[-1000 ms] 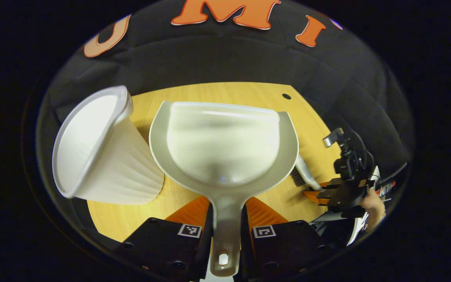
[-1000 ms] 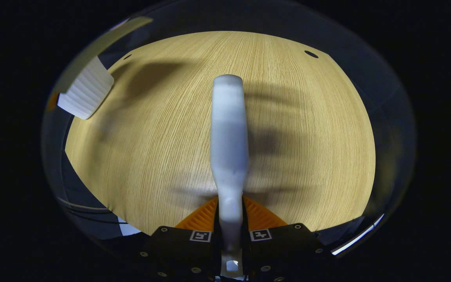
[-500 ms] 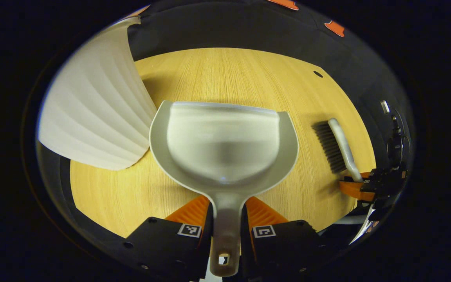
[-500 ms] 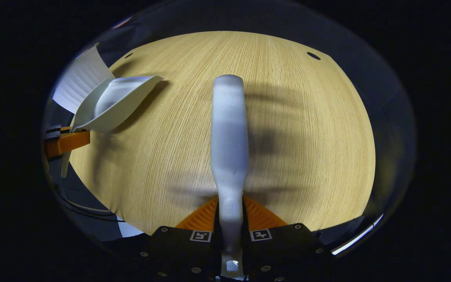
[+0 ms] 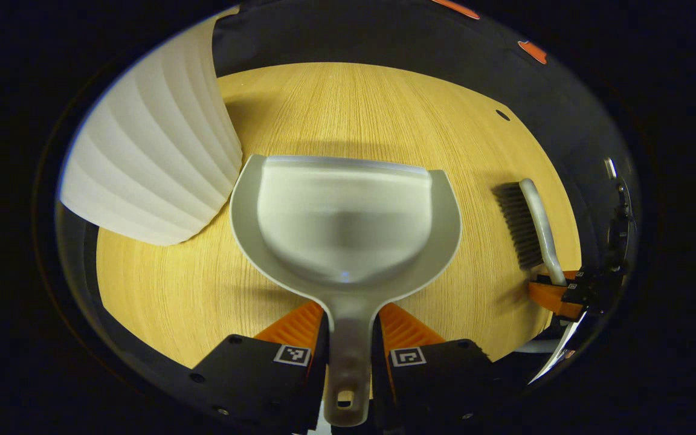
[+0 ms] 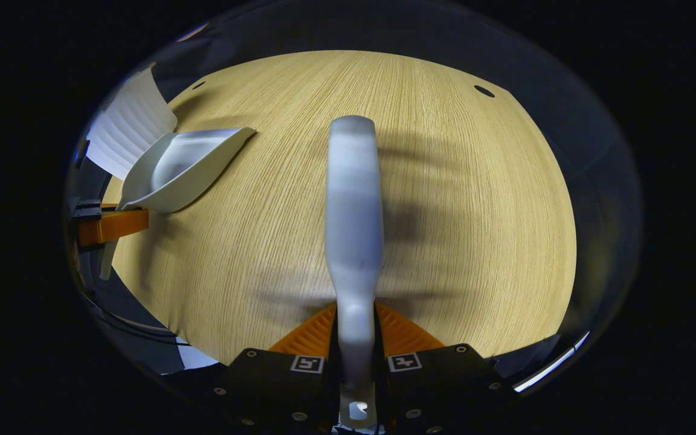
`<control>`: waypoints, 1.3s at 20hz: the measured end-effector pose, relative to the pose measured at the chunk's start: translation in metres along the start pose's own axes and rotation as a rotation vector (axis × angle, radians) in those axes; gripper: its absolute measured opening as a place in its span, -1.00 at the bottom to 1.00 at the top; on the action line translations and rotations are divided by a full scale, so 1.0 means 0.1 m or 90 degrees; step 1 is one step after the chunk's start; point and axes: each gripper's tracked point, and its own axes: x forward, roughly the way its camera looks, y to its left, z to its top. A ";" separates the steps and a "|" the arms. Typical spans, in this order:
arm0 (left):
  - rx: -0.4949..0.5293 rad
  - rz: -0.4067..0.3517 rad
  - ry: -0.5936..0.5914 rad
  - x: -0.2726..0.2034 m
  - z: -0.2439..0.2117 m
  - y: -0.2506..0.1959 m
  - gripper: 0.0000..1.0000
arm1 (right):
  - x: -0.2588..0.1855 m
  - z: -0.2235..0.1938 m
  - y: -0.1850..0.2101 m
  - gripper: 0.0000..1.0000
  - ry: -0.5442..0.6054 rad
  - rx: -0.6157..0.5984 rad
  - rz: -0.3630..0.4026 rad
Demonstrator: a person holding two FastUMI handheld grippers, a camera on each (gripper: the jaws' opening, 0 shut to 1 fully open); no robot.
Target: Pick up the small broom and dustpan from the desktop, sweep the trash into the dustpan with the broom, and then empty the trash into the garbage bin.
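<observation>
Since a second ago the dustpan has swung away from the mouth of the garbage bin and come level over the desktop, so the bin's ribbed wall now stands at the left just beside the pan's rim, and the broom has come forward into sight at the right. The left gripper pinches the dustpan's handle between both fingers; the right gripper pinches the broom's handle the same way, bristles pointing down toward the wood. The pan looks empty and no trash is visible on the wood, so the emptying seems done and the likely step is setting both tools back down. To do that well, lower the pan flat with its lip clear of the bin wall, so the light bin is not nudged, and lay the broom well apart from the pan before spreading either pair of fingers. The desktop is pale wood grain with small dark holes near its far edge, ringed by black cloth
</observation>
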 end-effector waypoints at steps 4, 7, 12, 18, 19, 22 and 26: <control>0.018 0.012 0.014 -0.08 -0.08 0.08 -0.26 | -0.04 0.04 0.01 -0.47 -0.015 0.014 0.014; 0.030 0.014 0.006 -0.16 -0.04 0.12 -0.20 | -0.04 0.05 0.04 -0.20 -0.020 0.025 0.026; 0.040 0.002 0.001 -0.35 -0.01 0.17 1.00 | -0.08 0.07 0.01 0.92 -0.047 0.030 0.019; 0.017 -0.010 -0.055 -0.81 0.14 0.29 1.00 | -0.33 0.21 -0.03 0.94 -0.112 0.050 0.023; 0.014 -0.010 -0.076 -0.71 0.13 0.20 1.00 | -0.42 0.25 -0.03 0.94 -0.131 0.054 0.026; 0.016 -0.010 -0.139 -0.88 0.20 0.26 1.00 | -0.80 0.43 -0.02 0.94 -0.192 0.069 0.037; -0.004 -0.035 -0.245 -0.91 0.30 0.26 1.00 | -1.55 0.86 -0.03 0.94 -0.339 0.102 0.033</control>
